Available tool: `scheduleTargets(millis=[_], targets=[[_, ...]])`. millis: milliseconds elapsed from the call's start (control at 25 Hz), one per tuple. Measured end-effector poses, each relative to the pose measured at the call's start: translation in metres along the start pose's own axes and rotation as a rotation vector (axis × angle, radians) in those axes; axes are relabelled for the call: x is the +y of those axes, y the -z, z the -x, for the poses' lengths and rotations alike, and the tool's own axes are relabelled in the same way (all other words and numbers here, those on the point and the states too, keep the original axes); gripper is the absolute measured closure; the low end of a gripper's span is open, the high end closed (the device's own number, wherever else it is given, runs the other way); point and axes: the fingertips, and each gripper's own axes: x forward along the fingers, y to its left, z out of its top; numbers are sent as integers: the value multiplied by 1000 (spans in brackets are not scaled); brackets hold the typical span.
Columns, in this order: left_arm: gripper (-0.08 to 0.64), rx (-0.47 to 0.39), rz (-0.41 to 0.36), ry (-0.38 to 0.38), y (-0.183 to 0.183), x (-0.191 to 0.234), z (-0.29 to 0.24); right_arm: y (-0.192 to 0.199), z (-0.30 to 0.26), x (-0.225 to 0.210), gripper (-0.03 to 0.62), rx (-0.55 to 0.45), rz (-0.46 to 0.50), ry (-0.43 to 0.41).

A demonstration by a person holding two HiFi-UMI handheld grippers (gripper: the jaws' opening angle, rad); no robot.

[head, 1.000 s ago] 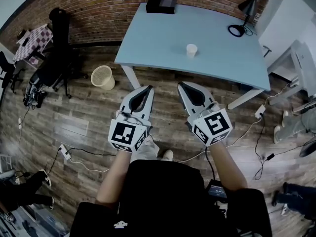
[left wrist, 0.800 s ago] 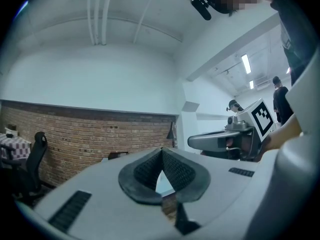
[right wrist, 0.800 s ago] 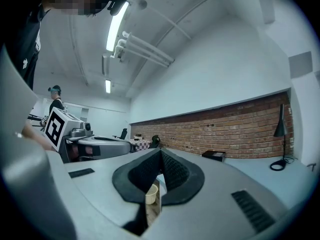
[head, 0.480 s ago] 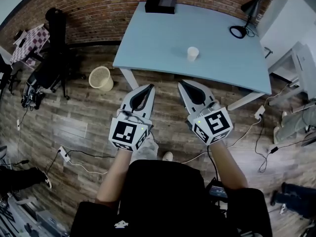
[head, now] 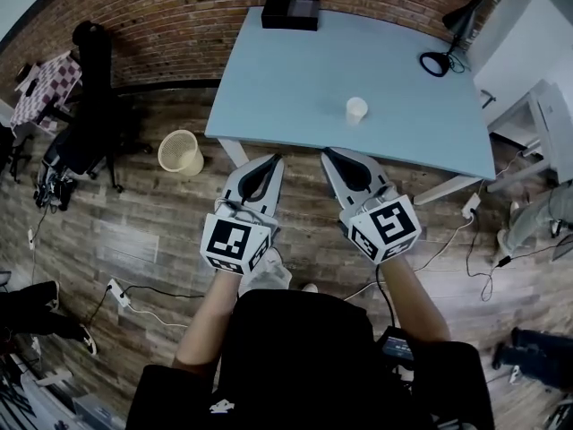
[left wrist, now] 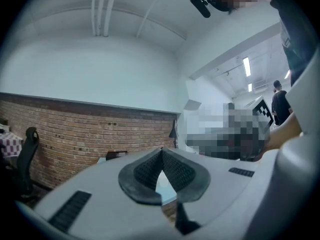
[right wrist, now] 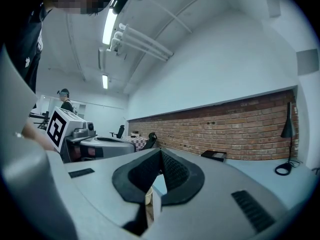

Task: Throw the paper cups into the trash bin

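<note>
Room survey: brick-walled workroom, plank floor, one pale blue table.
I record the table [head: 295,70] standing close to the brick wall [head: 179,7] on dark wood flooring [head: 134,231]. A black box [head: 290,12] lies at its wall edge and a black desk lamp [head: 448,38] at its far right corner. A black office chair [head: 89,106] is left of the table and white cabinets [head: 524,52] are right of it. Fluorescent tubes [right wrist: 107,26] are lit overhead.

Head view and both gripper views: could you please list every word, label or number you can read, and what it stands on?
None can be read.
Cubes on the left tool and right tool: black-and-white square markers, no letters.
Person's black shirt: small white mark, too small to read.
On the paper cup and black box: no print shows.
</note>
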Motion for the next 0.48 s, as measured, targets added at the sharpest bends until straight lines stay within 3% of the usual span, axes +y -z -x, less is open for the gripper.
scheduleTargets(millis=[480], targets=[[560,6,8,58,1,61,-37,-3,-66,-21,590,19,-2,52]])
